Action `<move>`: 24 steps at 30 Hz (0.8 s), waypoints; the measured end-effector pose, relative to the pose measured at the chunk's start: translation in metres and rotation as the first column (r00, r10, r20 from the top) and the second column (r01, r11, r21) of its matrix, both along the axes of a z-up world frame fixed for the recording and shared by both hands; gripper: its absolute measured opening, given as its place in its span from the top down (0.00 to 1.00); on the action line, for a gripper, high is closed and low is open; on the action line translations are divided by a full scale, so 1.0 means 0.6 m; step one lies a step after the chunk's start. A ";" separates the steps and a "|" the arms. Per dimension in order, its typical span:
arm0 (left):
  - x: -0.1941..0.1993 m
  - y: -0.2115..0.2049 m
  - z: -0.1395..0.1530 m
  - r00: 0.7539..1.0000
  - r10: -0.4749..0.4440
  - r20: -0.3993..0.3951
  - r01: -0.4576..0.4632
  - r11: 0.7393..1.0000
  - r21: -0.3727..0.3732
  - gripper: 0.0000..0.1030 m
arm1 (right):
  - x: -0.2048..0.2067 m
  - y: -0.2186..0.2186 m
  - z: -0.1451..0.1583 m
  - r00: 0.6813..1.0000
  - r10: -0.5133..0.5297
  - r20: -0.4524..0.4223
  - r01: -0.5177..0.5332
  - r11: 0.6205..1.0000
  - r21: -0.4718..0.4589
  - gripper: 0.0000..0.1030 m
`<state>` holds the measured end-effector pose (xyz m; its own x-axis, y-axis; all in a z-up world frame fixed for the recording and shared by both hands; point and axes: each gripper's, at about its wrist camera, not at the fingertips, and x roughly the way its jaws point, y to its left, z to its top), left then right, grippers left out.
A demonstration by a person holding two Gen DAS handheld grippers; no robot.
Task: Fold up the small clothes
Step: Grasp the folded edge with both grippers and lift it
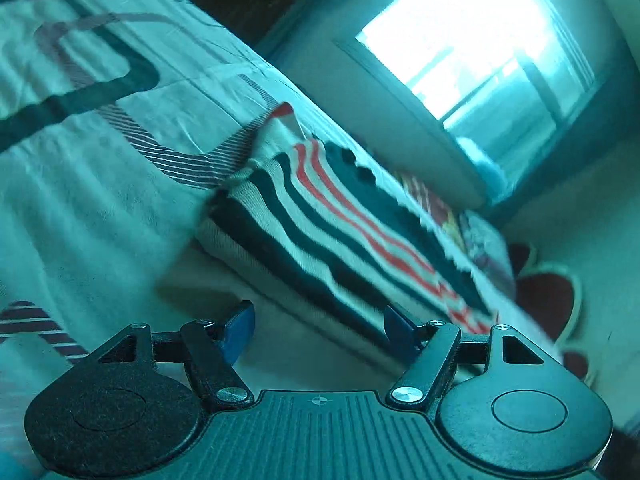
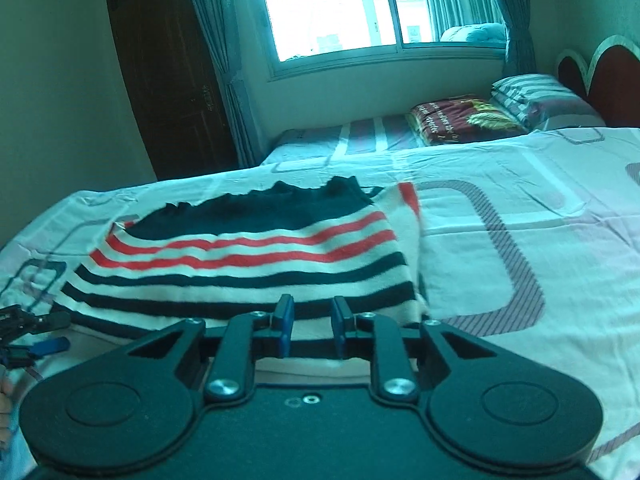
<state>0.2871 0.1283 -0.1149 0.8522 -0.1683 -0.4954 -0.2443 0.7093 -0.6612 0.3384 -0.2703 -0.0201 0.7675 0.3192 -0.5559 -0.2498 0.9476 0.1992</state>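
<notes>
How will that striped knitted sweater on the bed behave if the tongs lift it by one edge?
The striped sweater will probably droop and unfold: it looks like soft knit lying in limp folds on the bed sheet. It seems light for its size, lying nearly flat. The fuzzy knit should grip rather than slip, though a thin pinch may catch only one layer.

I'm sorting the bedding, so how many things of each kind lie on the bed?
Striped sweater: 1
Pillows, one dark red and one striped: 2
Patterned bed sheet: 1
Total: 4
</notes>
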 end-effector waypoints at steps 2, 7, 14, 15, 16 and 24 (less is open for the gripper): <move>0.010 0.006 -0.010 0.999 0.041 0.024 -0.040 0.998 -0.046 0.30 | 0.011 0.013 -0.002 1.000 0.010 -0.009 -0.010 1.000 0.018 0.80; 0.046 0.009 -0.019 0.993 0.103 0.064 -0.097 0.992 -0.084 0.30 | 0.041 0.047 -0.011 0.999 0.039 -0.028 -0.037 0.998 0.053 0.83; 0.105 0.039 -0.024 0.982 0.163 0.090 -0.149 0.978 -0.147 0.32 | 0.099 0.102 -0.034 0.994 0.092 -0.050 -0.088 0.993 0.075 0.85; 0.111 0.040 -0.025 0.982 0.167 0.084 -0.154 0.977 -0.149 0.39 | 0.106 0.113 -0.038 0.993 0.106 -0.049 -0.102 0.992 0.074 0.86; 0.117 0.042 -0.027 0.983 0.171 0.068 -0.160 0.976 -0.145 0.47 | 0.112 0.124 -0.042 0.992 0.119 -0.047 -0.116 0.991 0.072 0.86; 0.140 0.066 -0.036 0.991 0.122 0.047 -0.112 0.977 -0.181 0.82 | 0.128 0.204 -0.065 0.986 0.169 -0.012 -0.169 0.981 -0.095 0.87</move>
<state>0.3710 0.1677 -0.1365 0.8974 -0.1465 -0.4161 -0.2766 0.5479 -0.7895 0.4154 -0.1479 -0.0594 0.7050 0.3896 -0.5926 -0.4076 0.9064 0.1110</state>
